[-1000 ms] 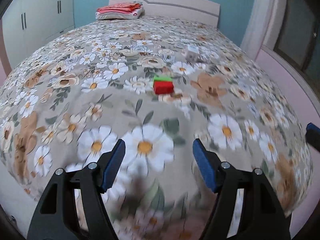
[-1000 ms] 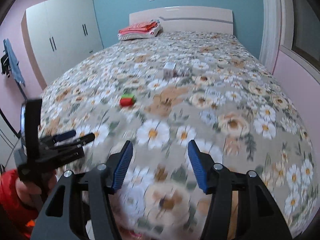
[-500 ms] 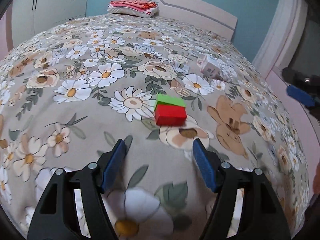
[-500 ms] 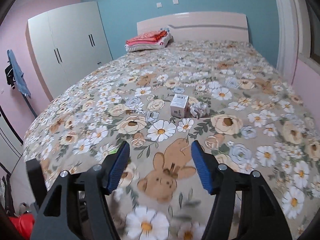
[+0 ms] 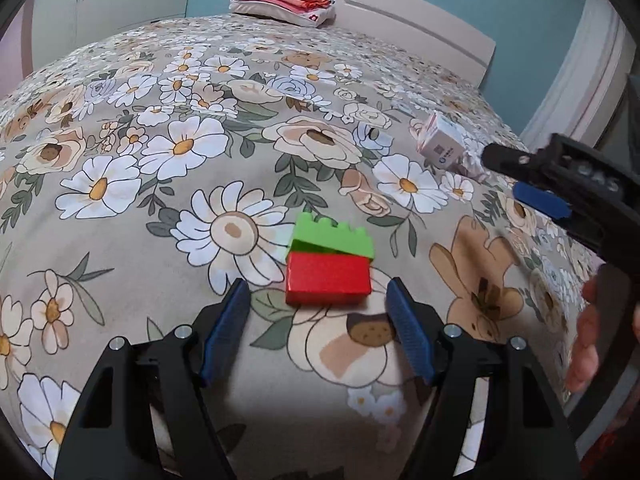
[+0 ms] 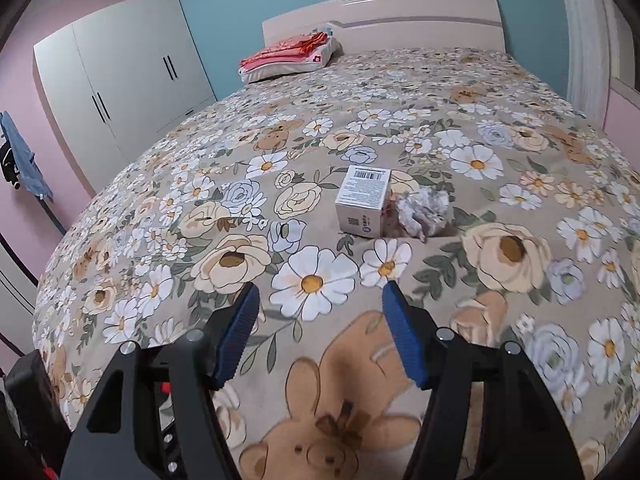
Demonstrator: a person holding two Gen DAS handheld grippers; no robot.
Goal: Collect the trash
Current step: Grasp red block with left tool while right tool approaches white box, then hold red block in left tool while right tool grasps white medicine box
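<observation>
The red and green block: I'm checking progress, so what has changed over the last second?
Both tools have moved in over the bed. The left tool now has the red and green block just ahead of its open jaws; the right tool has closed on the white box and crumpled paper, open wider. Nothing was grasped. Block, box and paper lie unmoved.

**Bed and what lies on it**

I see a bed (image 6: 540, 128) under a floral bedspread with bear prints. Near the middle stands a small white box (image 6: 363, 204), with a crumpled paper wad (image 6: 425, 210) touching its right side. Well apart, nearer me, lies a red-and-green toy block (image 5: 329, 266). Folded red cloth (image 6: 294, 50) rests on a pillow (image 6: 292, 65) by the headboard.
</observation>
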